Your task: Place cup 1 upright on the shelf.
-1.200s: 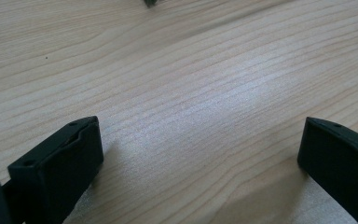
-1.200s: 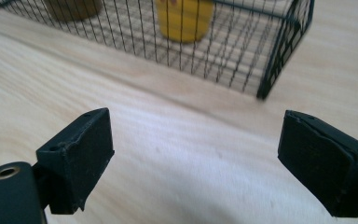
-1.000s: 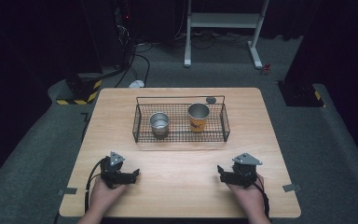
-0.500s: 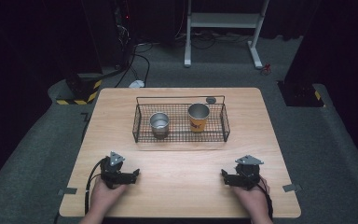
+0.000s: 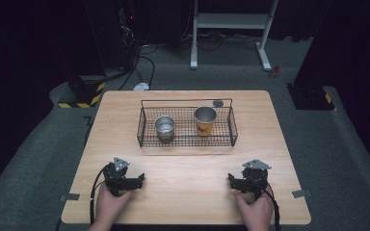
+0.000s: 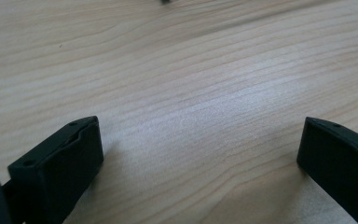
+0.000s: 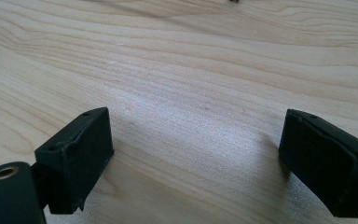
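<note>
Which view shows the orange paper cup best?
The high view: the orange paper cup stands upright in the black wire basket, beside a small steel cup. Both gripper views look down at bare wood between open jaws.

a wooden table (image 5: 125, 120) on grey carpet (image 5: 43, 144) — a white stand (image 5: 231, 21) behind.

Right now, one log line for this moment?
left gripper: open, empty | right gripper: open, empty | steel cup, orange cup: upright in wire basket
</note>
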A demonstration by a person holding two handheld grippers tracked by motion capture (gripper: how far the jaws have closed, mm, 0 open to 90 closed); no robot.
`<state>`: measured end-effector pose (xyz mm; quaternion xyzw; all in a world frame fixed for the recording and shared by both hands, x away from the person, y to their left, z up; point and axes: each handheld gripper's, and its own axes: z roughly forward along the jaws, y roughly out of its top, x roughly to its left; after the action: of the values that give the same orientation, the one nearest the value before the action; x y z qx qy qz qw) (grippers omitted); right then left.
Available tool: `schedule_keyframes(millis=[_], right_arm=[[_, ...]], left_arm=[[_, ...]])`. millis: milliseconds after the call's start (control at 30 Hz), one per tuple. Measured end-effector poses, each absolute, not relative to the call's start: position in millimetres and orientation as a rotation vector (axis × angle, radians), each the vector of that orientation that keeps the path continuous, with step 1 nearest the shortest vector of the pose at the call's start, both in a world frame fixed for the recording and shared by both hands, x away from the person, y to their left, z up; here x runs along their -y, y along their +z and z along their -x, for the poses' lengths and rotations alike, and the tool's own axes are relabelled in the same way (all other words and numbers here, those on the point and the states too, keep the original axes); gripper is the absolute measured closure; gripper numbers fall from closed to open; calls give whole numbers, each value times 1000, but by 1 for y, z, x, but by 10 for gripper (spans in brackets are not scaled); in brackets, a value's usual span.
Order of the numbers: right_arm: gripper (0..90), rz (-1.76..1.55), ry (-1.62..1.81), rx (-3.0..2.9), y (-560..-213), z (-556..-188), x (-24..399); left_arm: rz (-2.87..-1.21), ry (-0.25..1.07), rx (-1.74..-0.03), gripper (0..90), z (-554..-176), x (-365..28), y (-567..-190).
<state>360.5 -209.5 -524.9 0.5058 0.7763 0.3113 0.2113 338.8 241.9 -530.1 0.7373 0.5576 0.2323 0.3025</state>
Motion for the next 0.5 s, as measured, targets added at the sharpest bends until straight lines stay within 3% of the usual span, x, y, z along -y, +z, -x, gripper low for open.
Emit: schedule_keyframes(millis=[500], right_arm=[[93,-1405,865,-2156,-525,-360,209]], left_arm=[[-1904,651,-1562,3,-337,-235,-530]])
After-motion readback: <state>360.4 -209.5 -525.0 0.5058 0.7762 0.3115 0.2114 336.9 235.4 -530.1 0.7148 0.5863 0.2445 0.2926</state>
